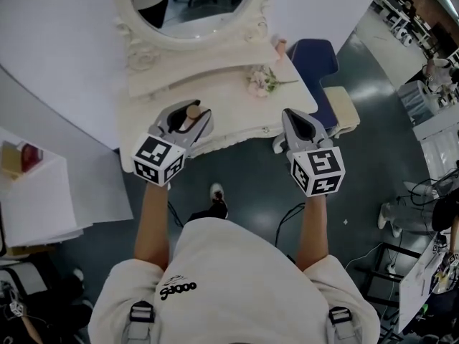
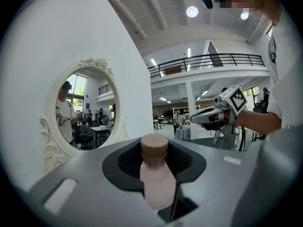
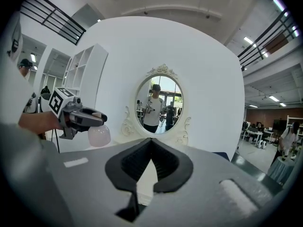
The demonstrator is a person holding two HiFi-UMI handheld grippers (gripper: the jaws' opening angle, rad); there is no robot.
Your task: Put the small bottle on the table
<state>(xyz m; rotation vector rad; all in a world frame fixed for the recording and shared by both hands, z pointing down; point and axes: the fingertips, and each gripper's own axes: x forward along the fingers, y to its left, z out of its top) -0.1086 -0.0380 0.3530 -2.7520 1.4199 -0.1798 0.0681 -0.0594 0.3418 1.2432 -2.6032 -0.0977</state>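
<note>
Left fingers (image 2: 124,163): closed on the small bottle (image 2: 156,181) below its brown cap, cap uppermost. The grip is judged to keep it upright for setting down.
Small bottle: held between the fingers of the left gripper (image 1: 189,119), apparently off the worktop (image 1: 215,70) just ahead of them; not yet placed.
Right fingers (image 3: 169,167): closed together, nothing between. The right gripper (image 3: 151,144) is kept well to the right, judged idle.
Beyond the fingers: mirror (image 1: 193,9) and flower sprig (image 1: 262,82).
Hidden: the bottle's base is cut off in the left gripper view; its height above the worktop cannot be judged.
</note>
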